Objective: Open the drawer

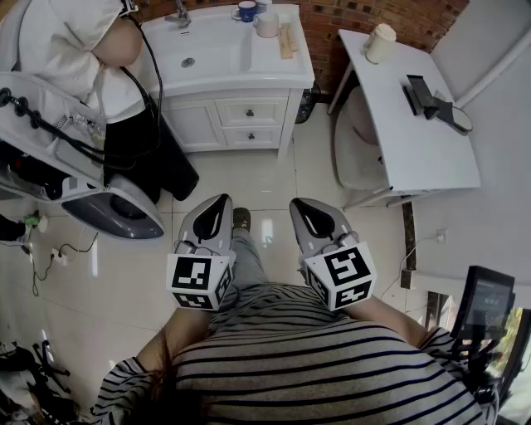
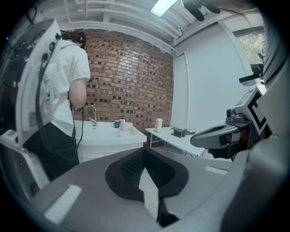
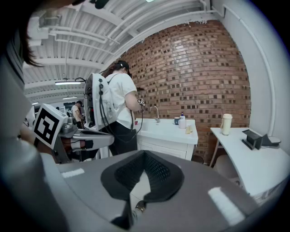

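A white vanity [image 1: 224, 54] with a sink stands against the brick wall at the far side of the tiled floor. Two small drawers are stacked in its front, the upper drawer [image 1: 250, 112] above the lower drawer [image 1: 251, 136], both pushed in. My left gripper [image 1: 217, 202] and right gripper [image 1: 303, 204] are held side by side over the floor, well short of the vanity, both shut and with nothing in them. In the left gripper view the vanity [image 2: 97, 156] lies ahead beyond the shut gripper [image 2: 145, 152]. The right gripper view shows the vanity [image 3: 166, 148] past its own shut gripper [image 3: 144, 154].
A person in a white shirt [image 1: 75, 41] with cabled gear stands at the vanity's left corner. A white table [image 1: 406, 108] on the right bears a cup [image 1: 381, 41] and a black device [image 1: 423, 95]. A grey machine [image 1: 108, 207] stands on the left. Cups [image 1: 246, 10] stand by the sink.
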